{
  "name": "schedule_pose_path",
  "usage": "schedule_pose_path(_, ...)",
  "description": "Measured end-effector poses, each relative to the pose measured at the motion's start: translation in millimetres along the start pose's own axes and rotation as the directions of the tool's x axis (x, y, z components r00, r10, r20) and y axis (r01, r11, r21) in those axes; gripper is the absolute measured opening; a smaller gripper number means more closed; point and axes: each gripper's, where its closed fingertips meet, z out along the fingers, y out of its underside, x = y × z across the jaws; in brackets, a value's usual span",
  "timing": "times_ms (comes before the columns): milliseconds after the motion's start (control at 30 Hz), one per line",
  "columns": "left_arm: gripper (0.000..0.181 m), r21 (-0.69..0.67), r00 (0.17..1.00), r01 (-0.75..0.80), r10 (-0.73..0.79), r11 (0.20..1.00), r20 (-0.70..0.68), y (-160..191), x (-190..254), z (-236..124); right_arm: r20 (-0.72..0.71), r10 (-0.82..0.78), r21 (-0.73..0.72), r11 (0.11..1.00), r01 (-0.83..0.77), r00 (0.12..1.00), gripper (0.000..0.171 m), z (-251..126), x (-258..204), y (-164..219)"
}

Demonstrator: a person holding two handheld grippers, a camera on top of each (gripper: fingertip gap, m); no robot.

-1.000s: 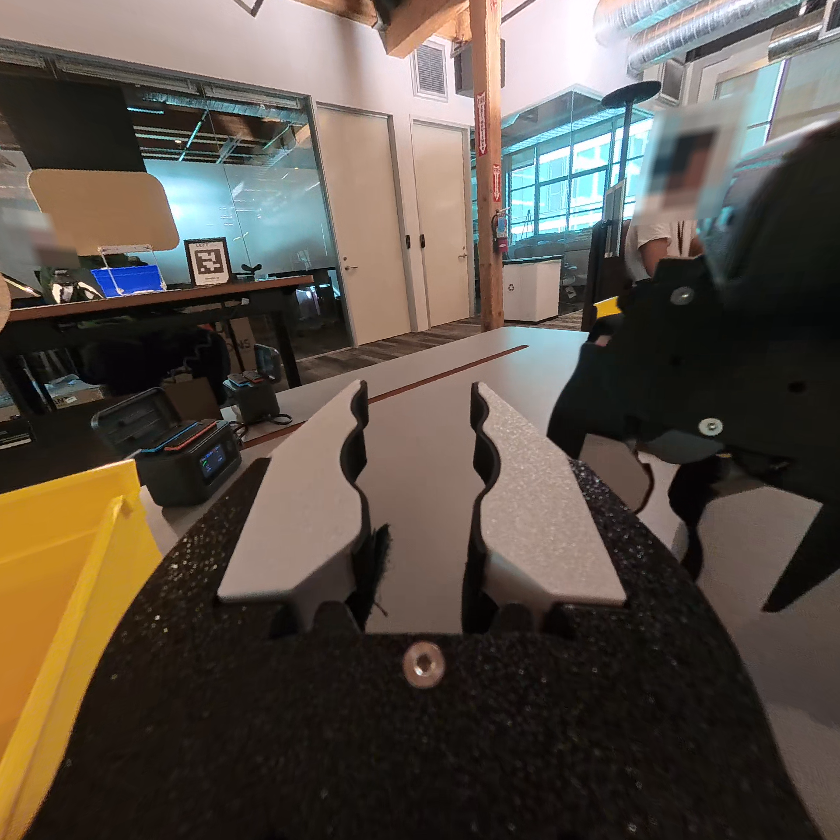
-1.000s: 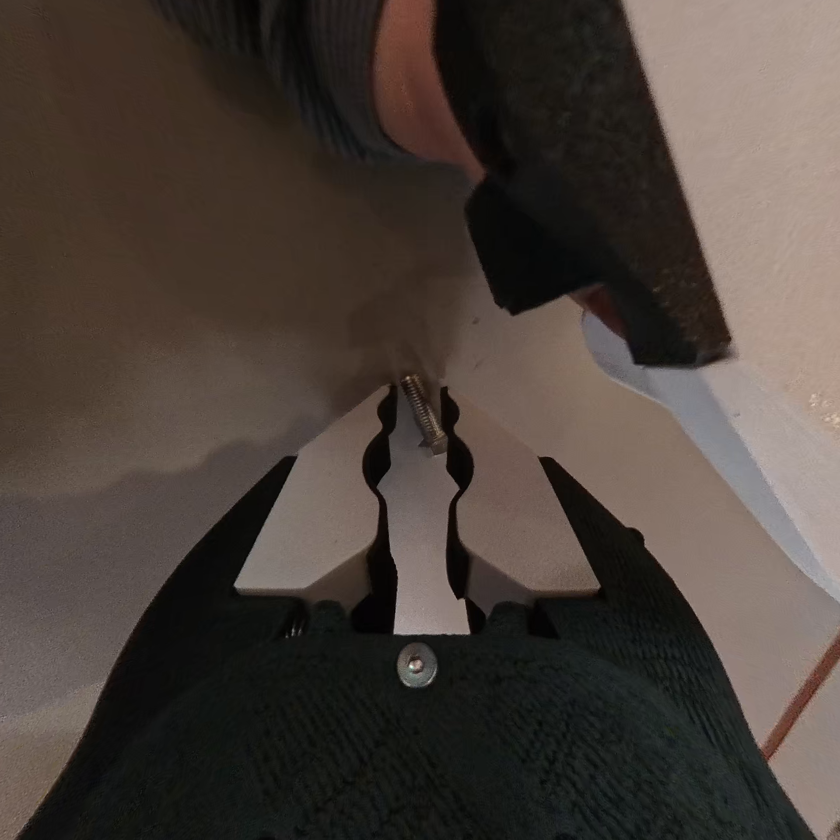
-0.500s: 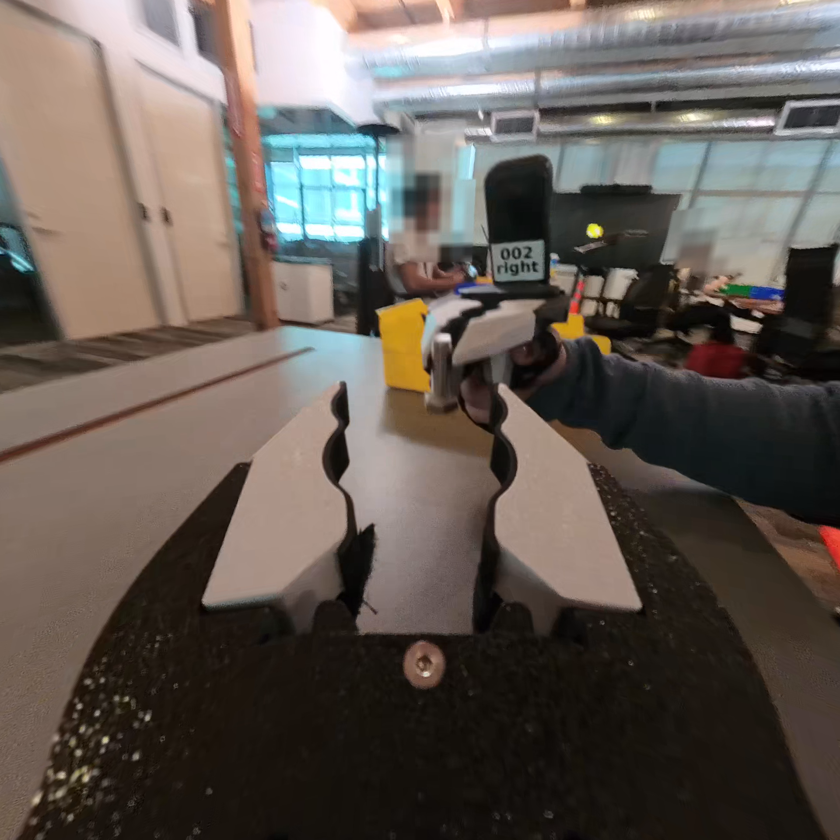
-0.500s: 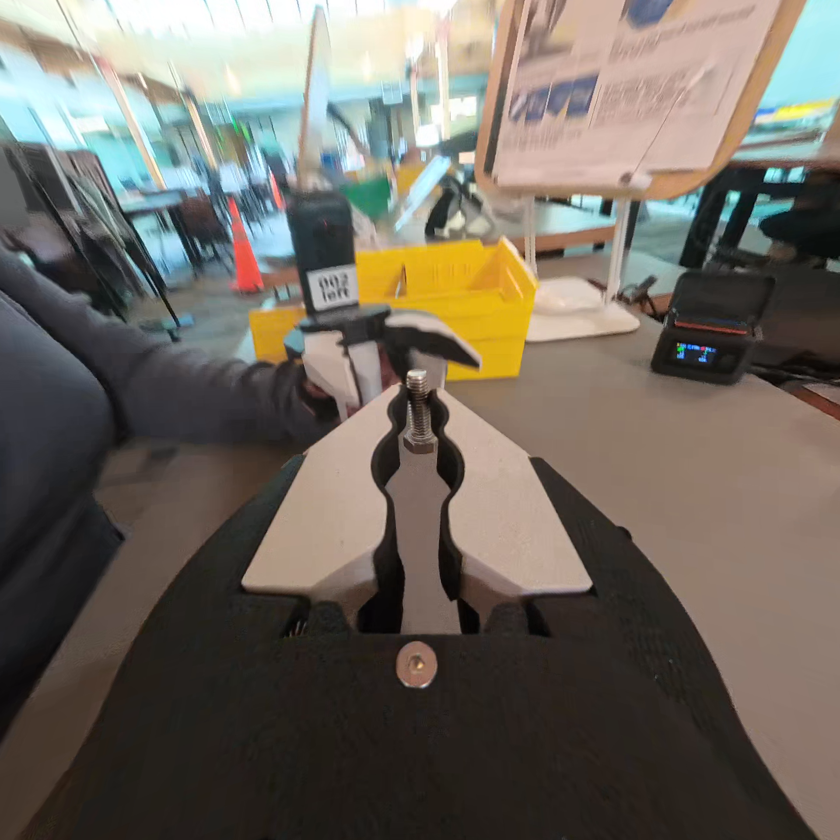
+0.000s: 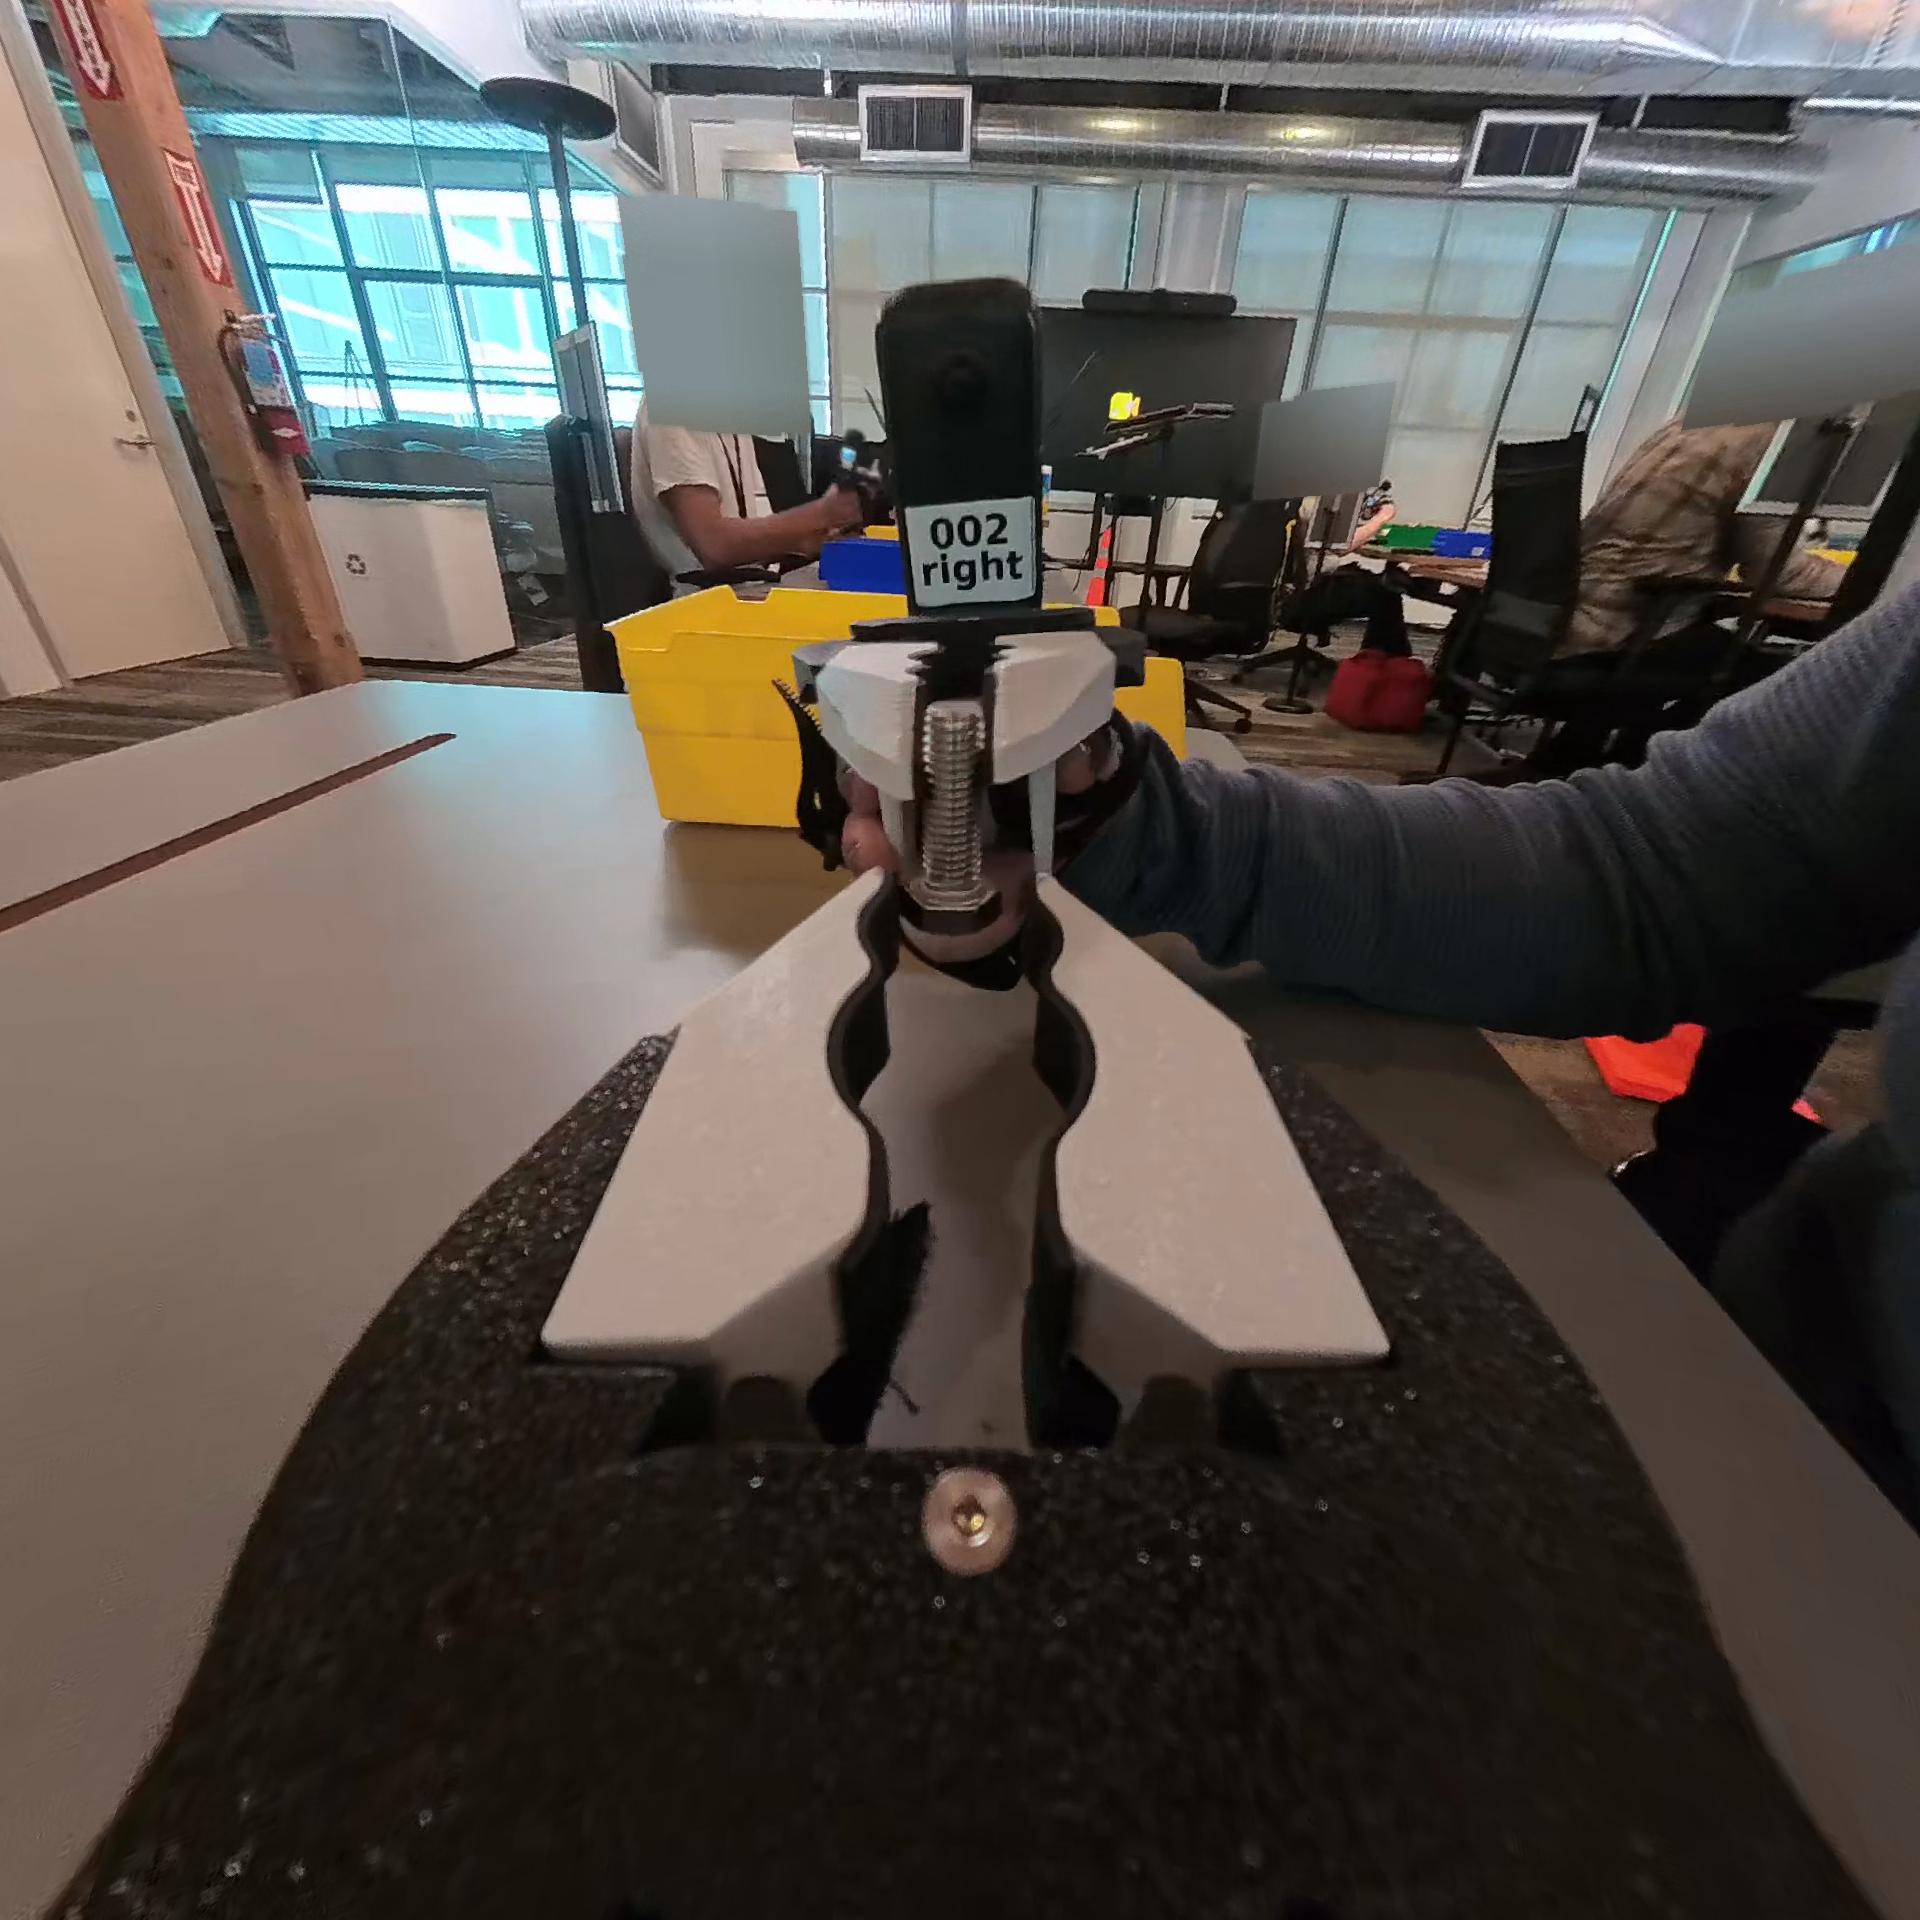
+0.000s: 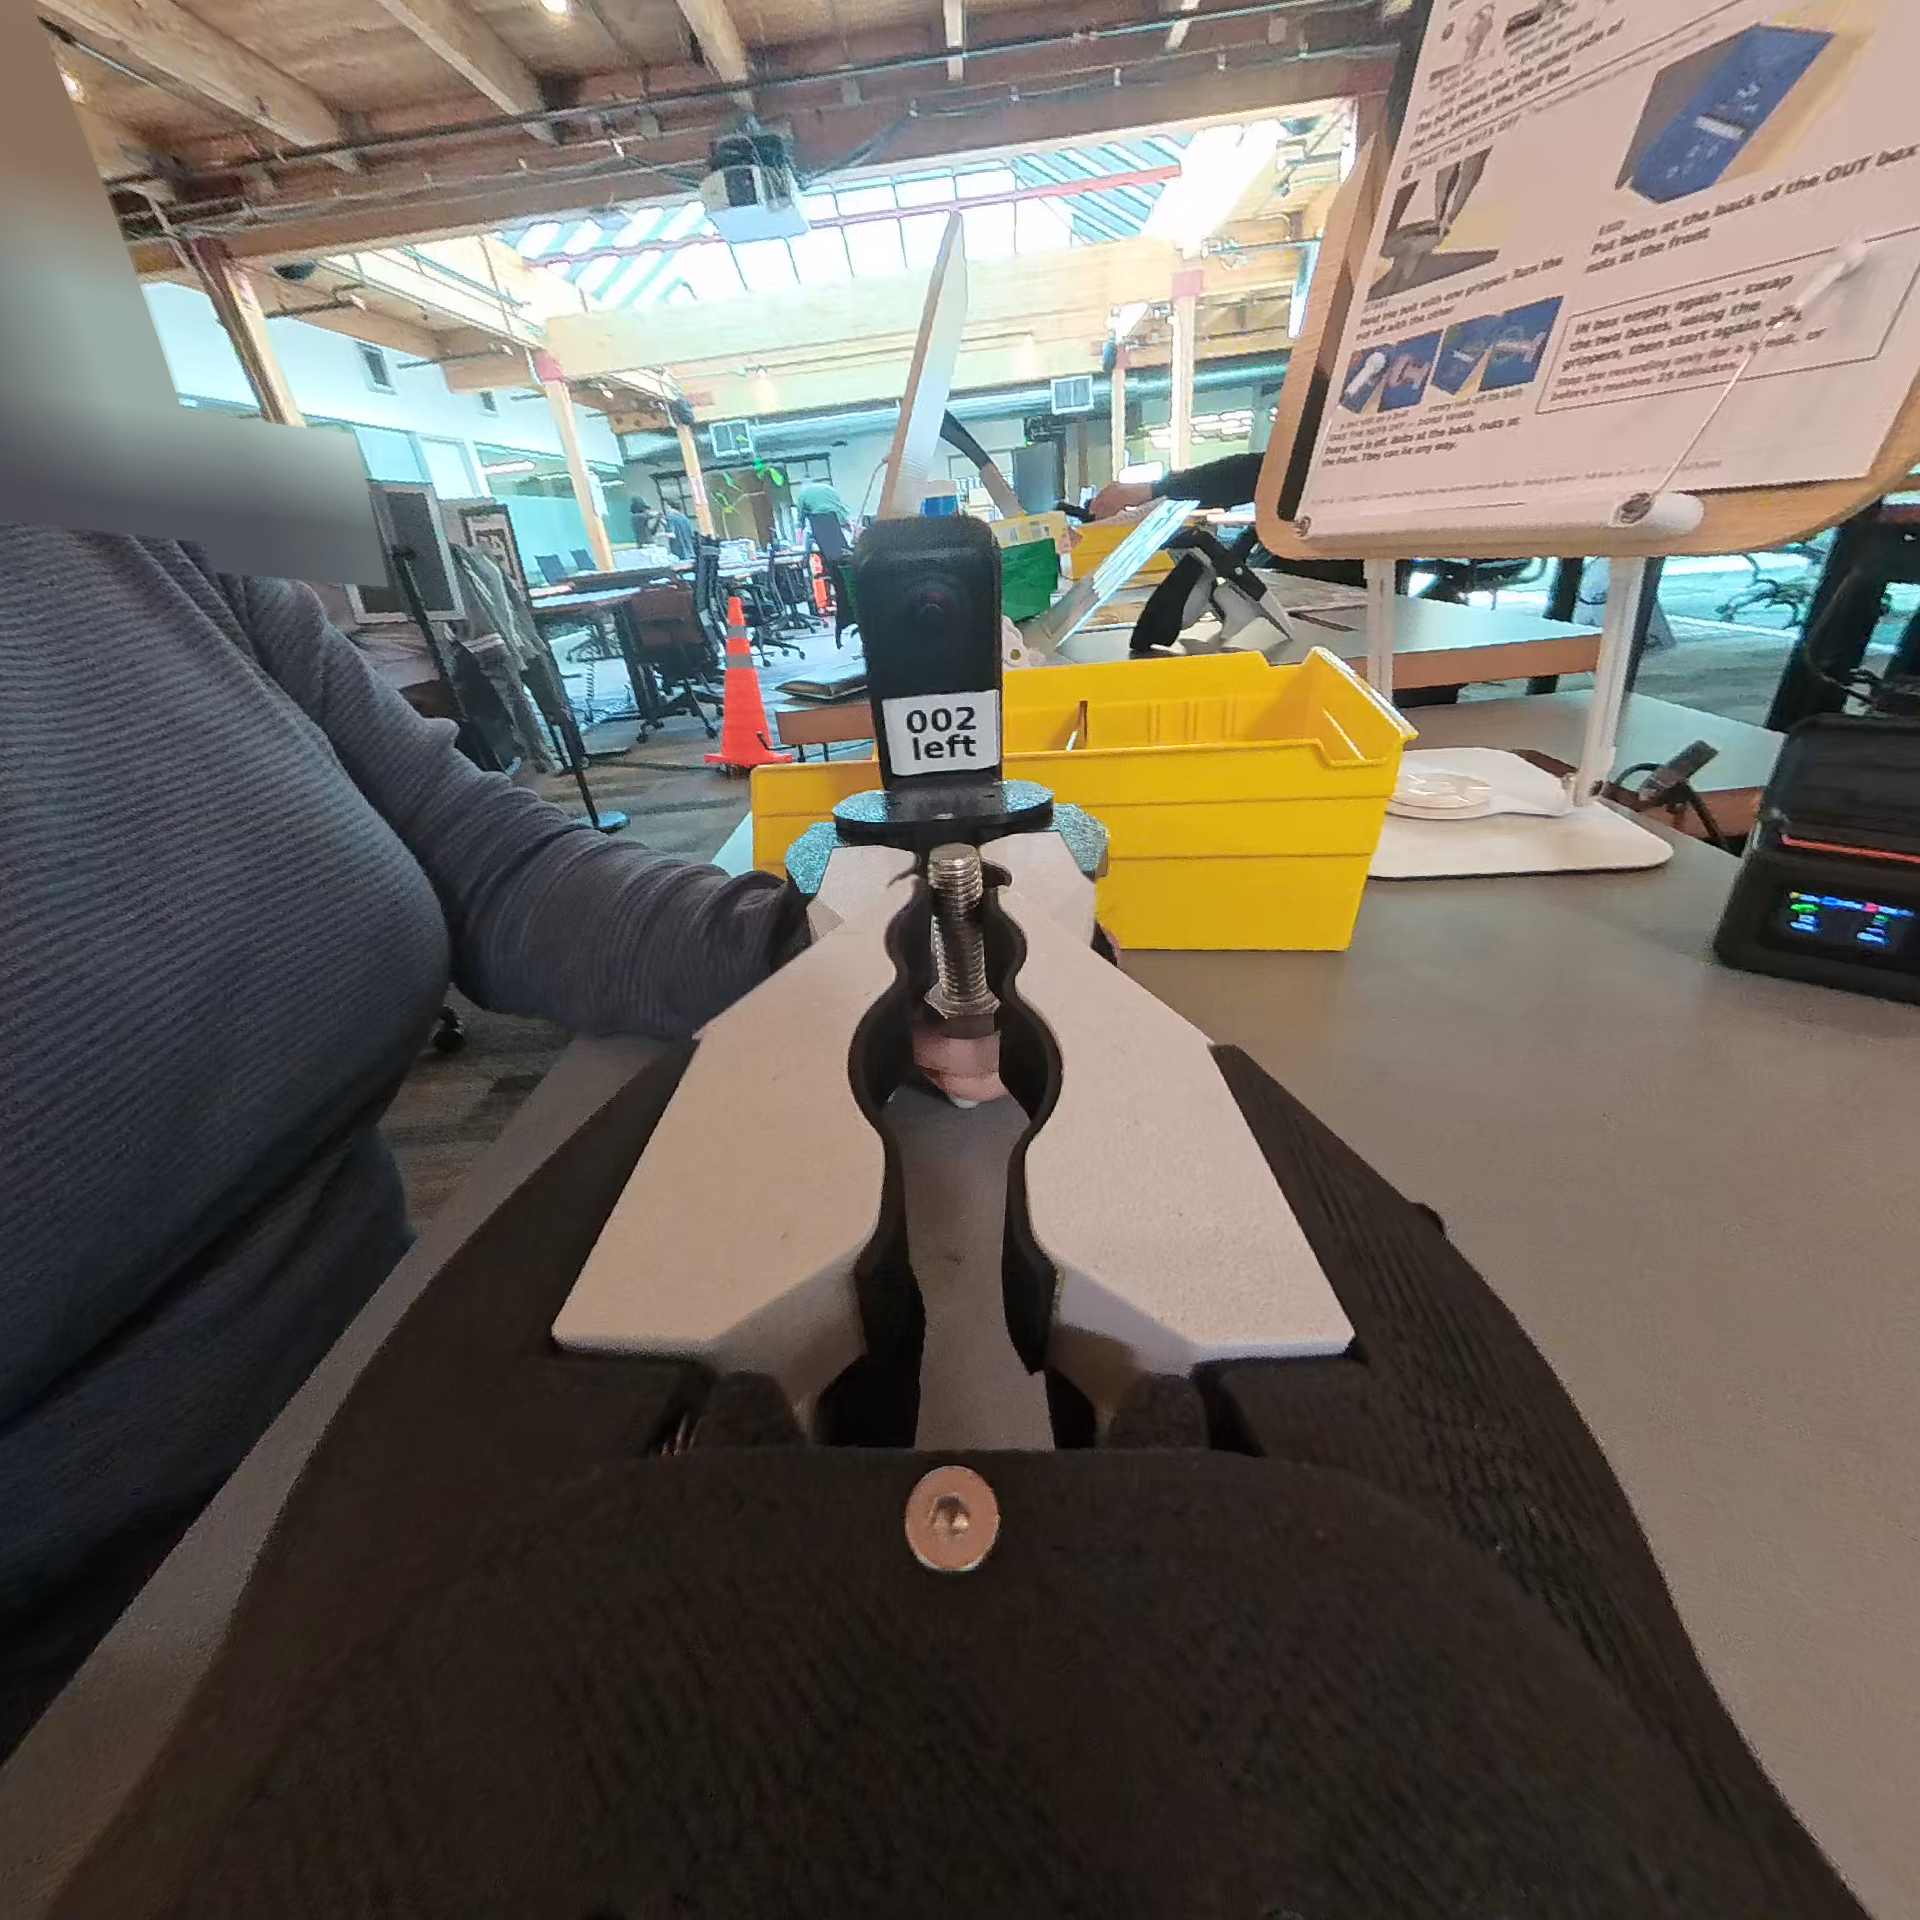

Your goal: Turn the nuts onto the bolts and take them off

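**Bolt held upright between two facing grippers**

My right gripper (image 6: 961,904) is clenched on a threaded silver steel bolt with a hex nut (image 6: 958,951), gripping it between my pale grey fingers (image 6: 790,1091) near their tips. The bolt stands upright, nut at the lower end, threaded tip pointing to 12 o'clock. In the left wrist view the same bolt (image 5: 951,800) hangs at 12 o'clock just past my left fingertips, pinched by the right gripper (image 5: 961,717) facing me.

My left gripper (image 5: 961,904) is released, its wavy-edged fingers (image 5: 748,1122) spread with the grey tabletop (image 5: 312,987) showing between them. Its tips sit just beside the nut; whether they touch it I cannot tell.

A hand (image 5: 883,831) in a dark blue ribbed sleeve (image 5: 1455,883) holds the right gripper, reaching in from 3 o'clock. In the right wrist view a yellow plastic bin (image 6: 1226,831) sits at 1 o'clock behind the left gripper (image 6: 935,831), a white instruction board on a stand (image 6: 1621,260) at 2 o'clock, and a small black device with a lit screen (image 6: 1839,914) at 3 o'clock
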Motion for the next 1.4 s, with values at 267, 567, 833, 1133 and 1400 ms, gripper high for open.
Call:
schedule_pose_path(267,0.015,0.008,0.969,0.115,-0.11,0.993,-0.222,-3.5,25.7,-2.0,0.159,0.071,0.028,0.997,-0.076,0.985,0.008,0.2,-22.5,-4.4)
schedule_pose_path(567,0.014,-0.003,0.949,0.156,-0.151,0.988,-0.278,-4.0,33.4,-2.4,0.219,0.11,0.029,0.992,-0.119,0.97,0.008,0.6,-30.1,-4.4)
schedule_pose_path(833,0.014,0.021,0.95,0.115,-0.104,0.993,-0.294,-6.2,39.4,-3.8,0.265,0.133,0.03,0.989,-0.145,0.955,0.008,0.8,-36.1,-5.4)
schedule_pose_path(1133,0.015,0.028,0.951,0.113,-0.1,0.993,-0.293,-7.7,41.5,-1.8,0.283,0.142,0.029,0.987,-0.157,0.949,0.008,-1.5,-38.4,-6.2)
schedule_pose_path(1400,0.016,0.033,0.938,0.151,-0.133,0.988,-0.32,-10.1,42.9,-3.0,0.295,0.147,0.018,0.987,-0.16,0.944,0.008,-1.6,-40.3,-4.6)
